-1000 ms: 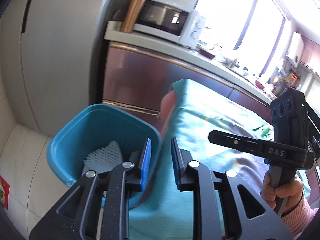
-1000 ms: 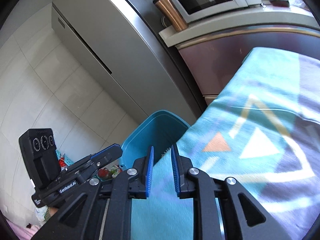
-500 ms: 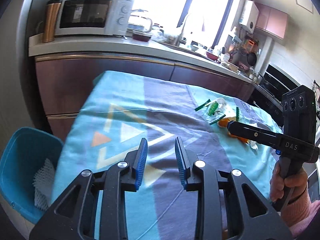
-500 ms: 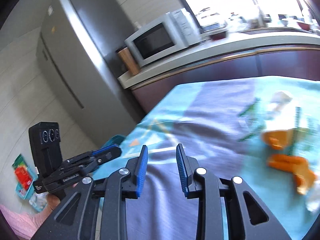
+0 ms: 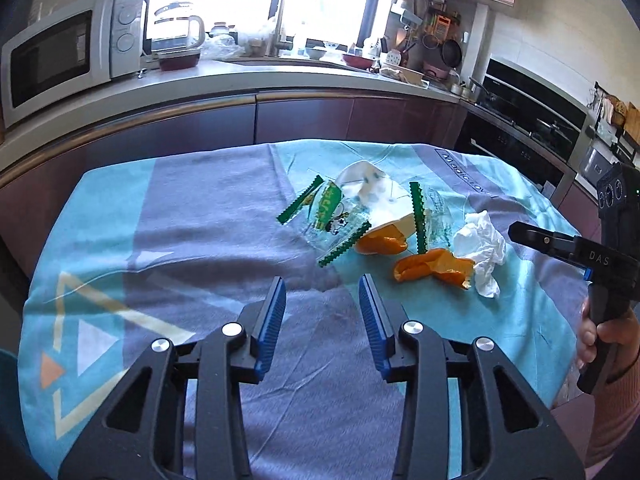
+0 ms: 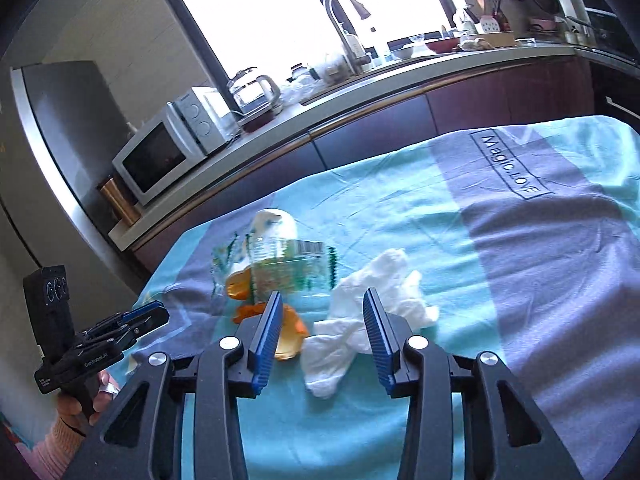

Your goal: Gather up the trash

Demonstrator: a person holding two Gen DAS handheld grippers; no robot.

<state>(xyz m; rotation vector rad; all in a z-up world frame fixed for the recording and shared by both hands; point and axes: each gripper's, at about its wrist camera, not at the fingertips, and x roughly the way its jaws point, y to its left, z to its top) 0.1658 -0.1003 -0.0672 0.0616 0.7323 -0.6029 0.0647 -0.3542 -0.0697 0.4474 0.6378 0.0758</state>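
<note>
Since a second ago both grippers have swung away from the blue bin beside the table and now face the trash heap on the cloth-covered table (image 5: 200, 208). The left gripper (image 5: 322, 312) hovers over the grey band of the tablecloth near the front edge, its jaws opening with only cloth showing between them. The right gripper (image 6: 320, 332) hangs just above the crumpled white tissue (image 6: 376, 300), its jaws also opening; the tissue shows in the gap, but the blue pads do not press on it.

The trash lies toward the far right part of the table: a clear plastic wrapper with green zigzag edges (image 5: 340, 216) partly over a white paper cup (image 5: 372, 192) lying on its side, orange peel pieces (image 5: 432, 266) just in front of them, and the tissue touching the peel on its right side. A microwave (image 5: 60, 56) and a glass kettle (image 5: 176, 32) stand on the counter behind.
</note>
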